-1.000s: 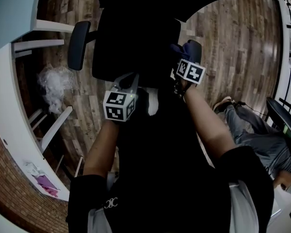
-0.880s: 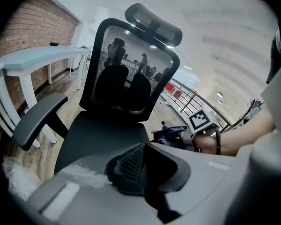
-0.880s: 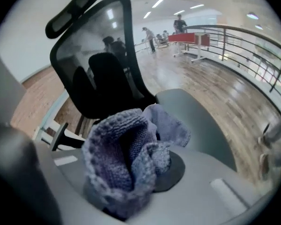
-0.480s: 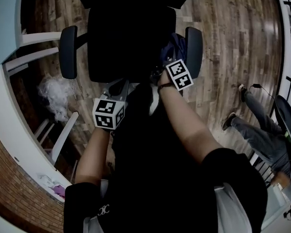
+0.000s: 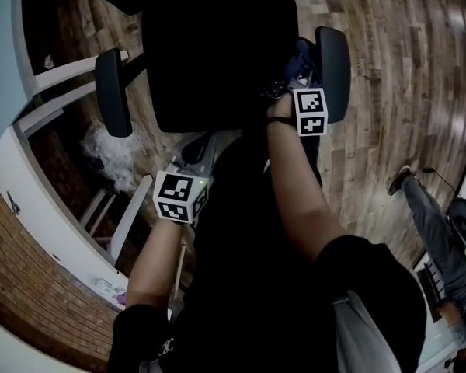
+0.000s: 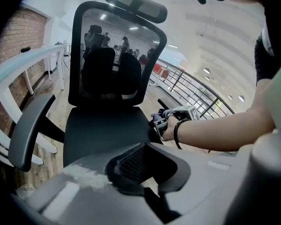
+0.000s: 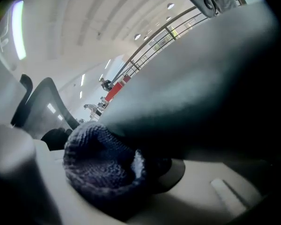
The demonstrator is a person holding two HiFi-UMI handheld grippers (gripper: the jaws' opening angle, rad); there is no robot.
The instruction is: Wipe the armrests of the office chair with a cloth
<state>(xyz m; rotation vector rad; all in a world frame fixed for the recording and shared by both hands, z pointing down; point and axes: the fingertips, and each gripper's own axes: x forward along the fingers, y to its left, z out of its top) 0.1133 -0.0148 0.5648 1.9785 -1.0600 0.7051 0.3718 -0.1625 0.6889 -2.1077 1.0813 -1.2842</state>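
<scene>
Right gripper view: right gripper clamped on the cloth, a dark blue, coarse-knit wad, bunched and rounded. Pale smooth jaw bodies run in from 8 and 5 o'clock. The cloth is pressed against the right armrest, whose broad, smooth, dark grey pad curves across the frame from 12 to 3 o'clock.

Head view: same gripper's marker cube sits at the inner edge of that armrest, with the cloth tucked between the cube and the seat side of the pad. The pad is a long rounded oblong, matte black.

Left gripper view: left gripper has its jaws a little apart with nothing between them. One ribbed black pad shows inside the grey shells. It points at the chair seat from the front and is not touching it. The seat is flat black fabric. At 12 o'clock rises a see-through mesh backrest in a black frame, topped by a curved headrest. Left armrest lies at 9 o'clock, a smooth grey pad on a black strut, with neither gripper near it. At 3 o'clock the person's right hand, dark band on the wrist, grips its tool.

Surroundings, head view: wood-plank floor, a white curved desk at 9 o'clock, a brick wall at 8 o'clock.
</scene>
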